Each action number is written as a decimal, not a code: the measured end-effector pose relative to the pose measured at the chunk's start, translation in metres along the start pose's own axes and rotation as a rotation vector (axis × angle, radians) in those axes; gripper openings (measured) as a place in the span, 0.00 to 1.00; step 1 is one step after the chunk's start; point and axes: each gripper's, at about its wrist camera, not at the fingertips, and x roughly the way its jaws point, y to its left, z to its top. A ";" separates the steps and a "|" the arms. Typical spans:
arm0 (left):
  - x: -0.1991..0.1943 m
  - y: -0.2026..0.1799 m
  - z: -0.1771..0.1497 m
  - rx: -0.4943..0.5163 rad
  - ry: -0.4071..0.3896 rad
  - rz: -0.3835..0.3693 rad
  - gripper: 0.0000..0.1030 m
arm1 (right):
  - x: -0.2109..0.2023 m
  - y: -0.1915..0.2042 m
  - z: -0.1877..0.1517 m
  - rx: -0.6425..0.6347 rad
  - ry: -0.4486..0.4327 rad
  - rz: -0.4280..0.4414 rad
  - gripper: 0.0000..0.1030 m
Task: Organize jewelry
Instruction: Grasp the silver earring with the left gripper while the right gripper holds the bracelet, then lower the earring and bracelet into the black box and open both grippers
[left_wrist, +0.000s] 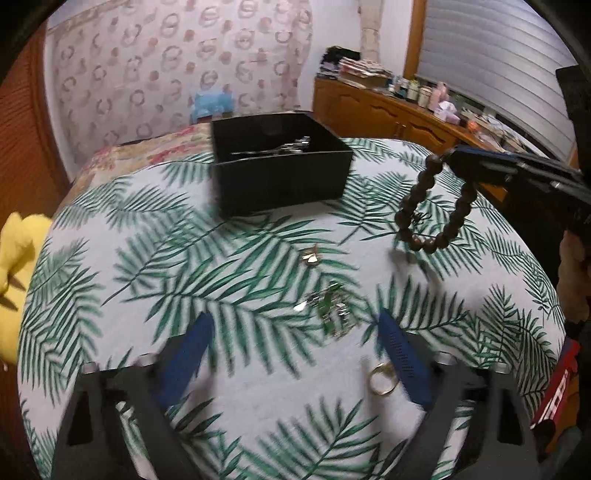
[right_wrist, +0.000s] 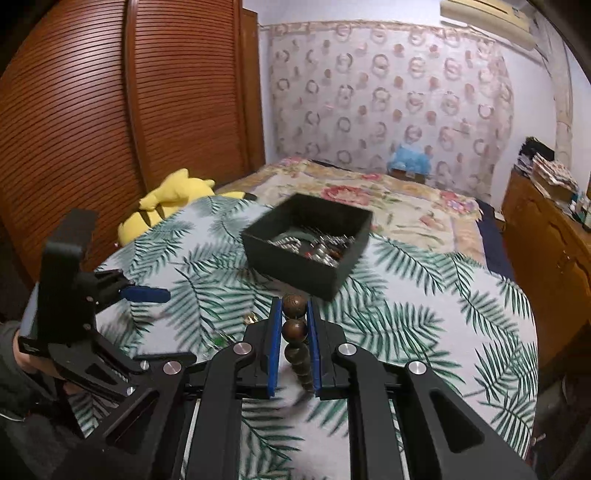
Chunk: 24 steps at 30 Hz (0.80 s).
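A black box (left_wrist: 280, 166) with silver jewelry inside stands at the far side of the leaf-print table; it also shows in the right wrist view (right_wrist: 306, 245). My right gripper (right_wrist: 294, 314) is shut on a brown bead bracelet (right_wrist: 294, 326), which hangs off the table in the left wrist view (left_wrist: 430, 206). My left gripper (left_wrist: 295, 328) is open and empty above the table. Between its fingers lie a green and silver piece (left_wrist: 332, 312) and a small gold piece (left_wrist: 309, 255). A gold ring (left_wrist: 383, 378) lies by the right finger.
A yellow plush toy (right_wrist: 166, 206) lies at the table's left edge. A bed with a floral cover (right_wrist: 388, 199) lies behind the table. A wooden cabinet (left_wrist: 399, 114) with clutter stands at the right. A slatted wooden door (right_wrist: 110, 110) is on the left.
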 end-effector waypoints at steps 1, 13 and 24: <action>0.003 -0.002 0.002 0.005 0.009 -0.004 0.65 | 0.001 -0.002 -0.003 0.005 0.004 -0.002 0.15; 0.022 -0.012 0.007 0.031 0.051 -0.023 0.25 | 0.004 -0.011 -0.015 0.024 0.017 -0.008 0.15; 0.013 -0.009 0.010 0.037 0.015 -0.013 0.04 | 0.009 -0.008 -0.015 0.017 0.026 -0.002 0.15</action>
